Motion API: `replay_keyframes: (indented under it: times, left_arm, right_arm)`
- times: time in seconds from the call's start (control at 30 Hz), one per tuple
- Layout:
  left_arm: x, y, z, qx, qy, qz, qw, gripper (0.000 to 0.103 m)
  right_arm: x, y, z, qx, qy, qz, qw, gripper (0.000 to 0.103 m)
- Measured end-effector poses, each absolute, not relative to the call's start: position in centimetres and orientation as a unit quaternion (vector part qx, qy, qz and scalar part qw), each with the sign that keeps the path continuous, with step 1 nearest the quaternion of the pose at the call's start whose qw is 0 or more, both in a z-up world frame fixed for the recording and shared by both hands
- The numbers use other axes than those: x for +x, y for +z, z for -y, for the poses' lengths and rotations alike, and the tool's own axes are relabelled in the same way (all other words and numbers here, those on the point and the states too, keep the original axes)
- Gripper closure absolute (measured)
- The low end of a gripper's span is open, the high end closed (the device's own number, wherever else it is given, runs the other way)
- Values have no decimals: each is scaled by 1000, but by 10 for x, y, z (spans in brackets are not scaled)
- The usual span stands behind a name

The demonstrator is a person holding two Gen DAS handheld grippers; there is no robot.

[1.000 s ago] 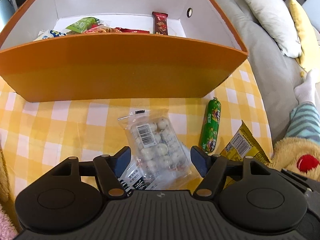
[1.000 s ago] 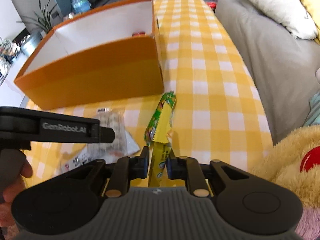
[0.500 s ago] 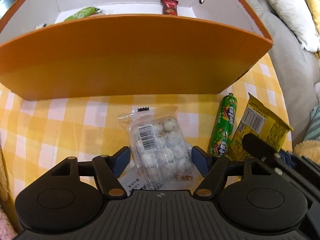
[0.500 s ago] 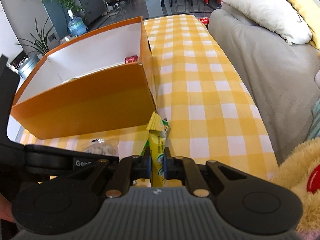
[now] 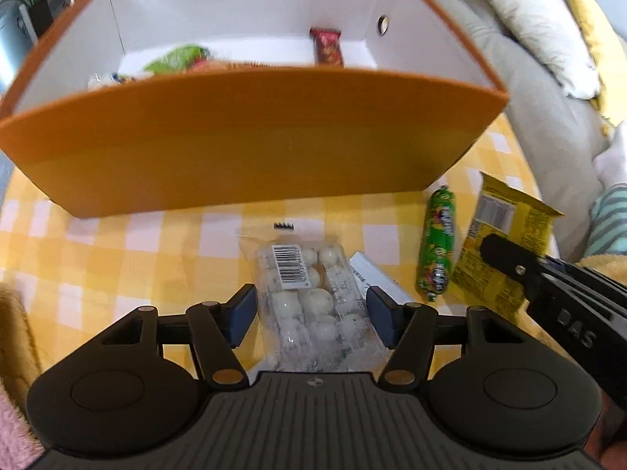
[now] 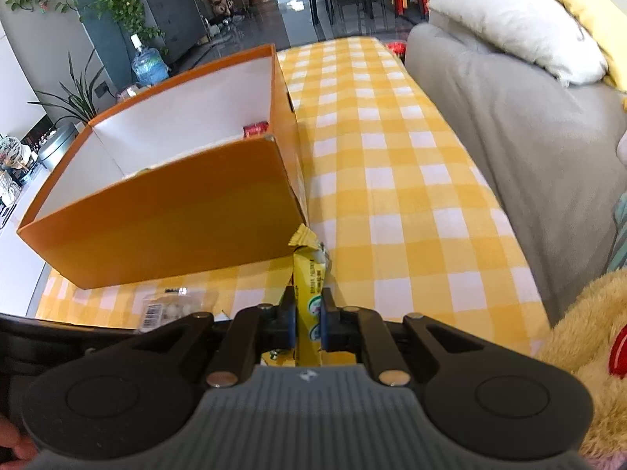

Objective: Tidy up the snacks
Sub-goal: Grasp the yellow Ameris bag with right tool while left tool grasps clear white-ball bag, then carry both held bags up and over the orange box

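An orange box with a white inside stands on the yellow checked tablecloth and holds several snacks, among them a red bar. My left gripper is open, with its jaws on either side of a clear bag of white balls lying on the cloth. My right gripper is shut on a yellow snack packet and holds it above the cloth near the box corner; the packet also shows in the left wrist view. A green sausage stick lies beside it.
A grey sofa with a white pillow runs along the right of the table. A yellow plush toy sits at the near right. A white packet lies under the clear bag.
My right gripper has lifted the yellow packet off the cloth and higher. My left gripper has shifted slightly around the clear bag, still open.
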State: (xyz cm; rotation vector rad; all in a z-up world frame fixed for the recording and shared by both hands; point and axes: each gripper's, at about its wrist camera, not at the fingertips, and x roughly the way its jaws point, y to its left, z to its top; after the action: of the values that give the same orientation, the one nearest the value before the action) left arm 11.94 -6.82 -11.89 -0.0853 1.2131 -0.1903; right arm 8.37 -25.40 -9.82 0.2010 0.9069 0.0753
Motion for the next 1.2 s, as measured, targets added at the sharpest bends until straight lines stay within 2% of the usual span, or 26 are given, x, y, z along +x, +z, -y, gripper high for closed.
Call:
replay_keyframes:
  times: [0.23, 0.27, 0.3, 0.4, 0.57, 0.73, 0.93, 1.2]
  left_arm:
    - [104, -90, 62, -46, -114, -542, 831, 42]
    - [101, -87, 60, -46, -116, -538, 834, 71]
    - [102, -86, 58, -47, -121, -534, 835, 81]
    - [103, -84, 54, -61, -131, -542, 828, 91]
    - [101, -91, 49, -69, -137, -549, 822, 94]
    - [94, -77, 49, -70, -147, -524, 836, 95]
    - [89, -47, 48, -75, -160, -491, 853, 96]
    - [93, 5, 44, -89, -173, -429, 882, 97]
  right_arm:
    - [72, -85, 249, 78, 39, -419, 904, 97]
    - [71, -84, 248, 75, 39, -417, 905, 96]
    - [69, -82, 247, 72, 40, -415, 906, 96]
    - [64, -78, 241, 59, 42, -415, 907, 96]
    - [56, -73, 231, 36, 52, -408, 911, 97]
    - [49, -69, 226, 26, 60, -404, 913, 97]
    - [43, -56, 225, 37, 61, -407, 911, 97]
    - [41, -14, 218, 33, 83, -364, 927, 97]
